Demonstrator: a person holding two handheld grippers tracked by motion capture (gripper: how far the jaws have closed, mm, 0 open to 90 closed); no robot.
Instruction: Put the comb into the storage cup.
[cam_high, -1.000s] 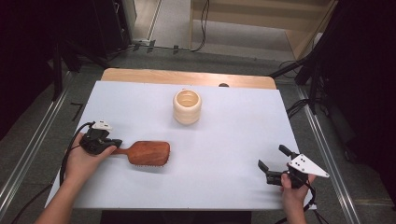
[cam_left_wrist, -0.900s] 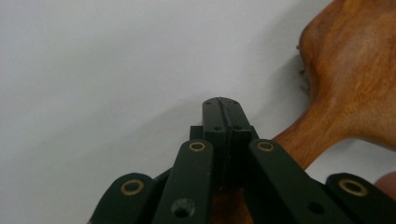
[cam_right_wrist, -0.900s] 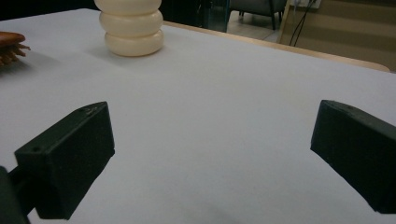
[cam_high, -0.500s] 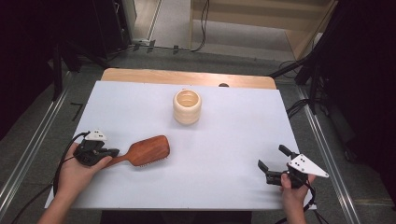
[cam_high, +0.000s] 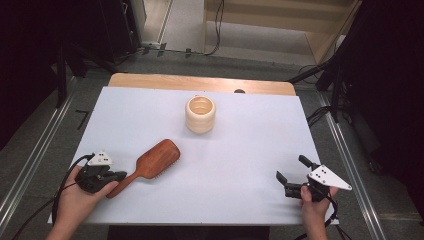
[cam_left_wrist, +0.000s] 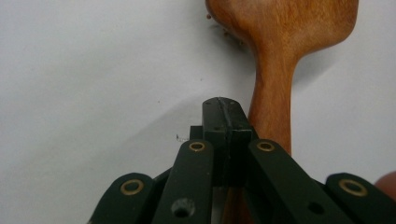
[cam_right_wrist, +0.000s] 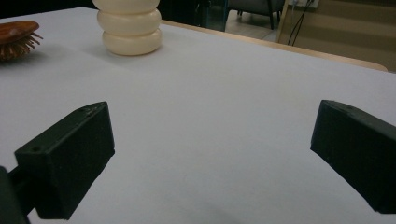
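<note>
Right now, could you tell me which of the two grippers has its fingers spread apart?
The right gripper, near the table's right front corner: its fingers stand wide apart over bare table. The left gripper has its fingers shut together beside the wooden hairbrush handle.

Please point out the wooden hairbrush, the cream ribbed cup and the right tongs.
wooden hairbrush (cam_high: 157, 157), high view, on the back of its head.
cream ribbed cup (cam_high: 200, 120), high view, on its outer wall.
right tongs (cam_high: 294, 169), high view, midway between the open tips.
</note>
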